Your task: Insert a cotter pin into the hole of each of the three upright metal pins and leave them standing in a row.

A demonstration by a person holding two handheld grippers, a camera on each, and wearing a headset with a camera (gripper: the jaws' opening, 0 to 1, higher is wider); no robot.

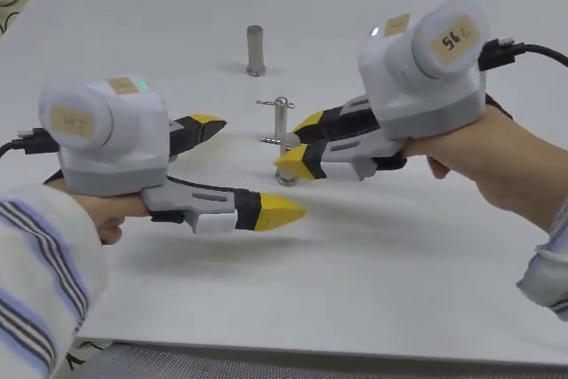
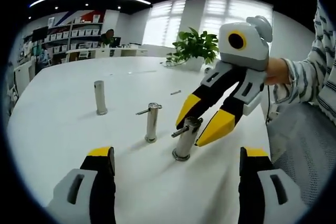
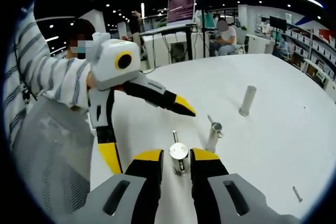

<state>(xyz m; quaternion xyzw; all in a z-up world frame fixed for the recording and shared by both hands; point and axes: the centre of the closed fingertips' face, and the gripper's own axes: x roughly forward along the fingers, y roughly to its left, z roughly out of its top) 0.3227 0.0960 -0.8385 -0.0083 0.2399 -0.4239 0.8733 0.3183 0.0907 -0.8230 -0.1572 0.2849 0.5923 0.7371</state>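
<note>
1. The three pins stand in a row on the table. In the head view the far pin is at 12 o'clock from the mid pin, and the near pin is at 6.
2. The mid pin carries a cotter pin. The near pin carries another cotter. The far pin's top looks bare.
3. The right gripper has its jaws either side of the near pin. I cannot tell if they pinch it.
4. The left gripper is at 8 o'clock from the row, with its jaws wide apart and holding nothing.
</note>
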